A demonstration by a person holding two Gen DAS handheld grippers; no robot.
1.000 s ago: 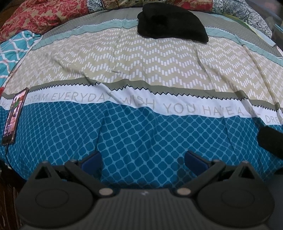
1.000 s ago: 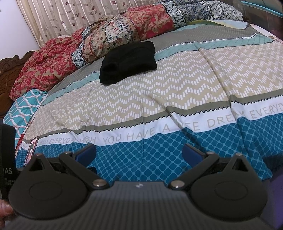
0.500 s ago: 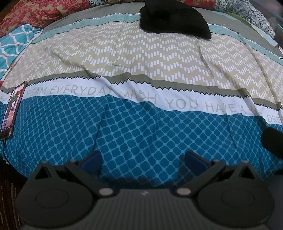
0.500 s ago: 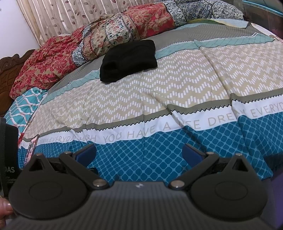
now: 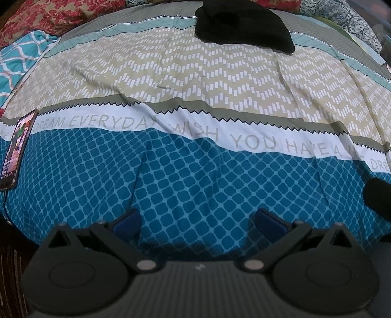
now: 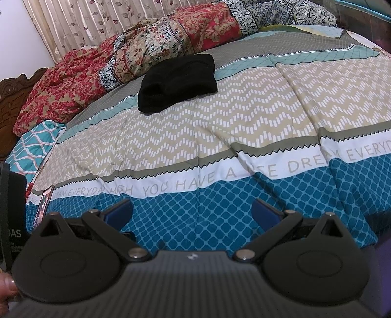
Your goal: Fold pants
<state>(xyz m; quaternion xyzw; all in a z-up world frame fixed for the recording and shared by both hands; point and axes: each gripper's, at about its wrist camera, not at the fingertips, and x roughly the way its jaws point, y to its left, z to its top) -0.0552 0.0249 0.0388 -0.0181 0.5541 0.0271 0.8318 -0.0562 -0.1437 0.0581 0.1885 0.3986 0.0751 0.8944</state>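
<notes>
folded black pants (image 6: 177, 83) on bedspread (image 6: 244, 117), both tools spread

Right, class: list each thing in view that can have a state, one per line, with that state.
left gripper: open, empty, over the blue part of the bedspread.
right gripper: open, empty.
black pants: folded into a compact bundle at the far side of the bed.
phone: screen lit, lying flat.
bedspread: spread out, lightly wrinkled.

Patterned bed (image 6: 244, 117), leaf-print curtain (image 6: 97, 22), carved headboard (image 6: 14, 97)
</notes>
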